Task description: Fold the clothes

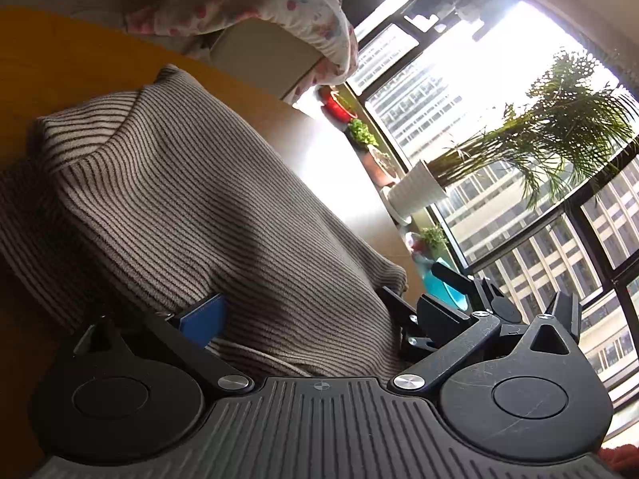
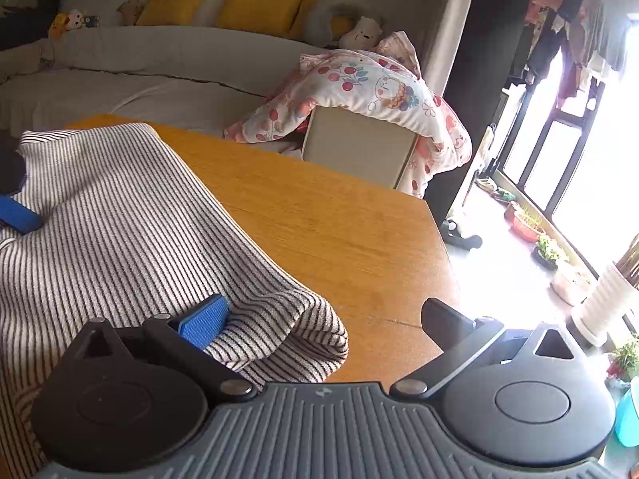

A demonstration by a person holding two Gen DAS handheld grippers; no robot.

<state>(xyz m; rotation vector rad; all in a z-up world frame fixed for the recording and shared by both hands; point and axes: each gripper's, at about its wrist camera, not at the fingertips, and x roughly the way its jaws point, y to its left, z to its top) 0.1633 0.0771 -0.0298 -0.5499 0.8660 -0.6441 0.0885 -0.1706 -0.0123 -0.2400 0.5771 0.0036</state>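
Counter [image 2: 319, 215]: an orange-brown wooden top with a blunt corner at the right; a white-covered sofa with yellow cushions stands behind it.
Sweater [image 2: 120, 223]: a ribbed, dark-striped beige knit spread over the left part of the counter, its collar toward the far edge in the left wrist view [image 1: 167, 167]; one rounded fold reaches toward the counter's near edge.
Quilt [image 2: 371, 88]: white with red cherry print, draped over a pale box beyond the counter.
Plant pot [image 1: 417, 193]: white and ribbed, holding a palm, on the floor by the big window.
Left claw [image 1: 303, 315]: fingers wide apart, the sweater bunched up between them; one blue pad [image 1: 203, 319] lies against the cloth, though it seems not to be pinched.
Right claw [image 2: 319, 319]: also spread apart, its blue pad [image 2: 205, 321] touching the sweater's fold, the other finger over bare wood.
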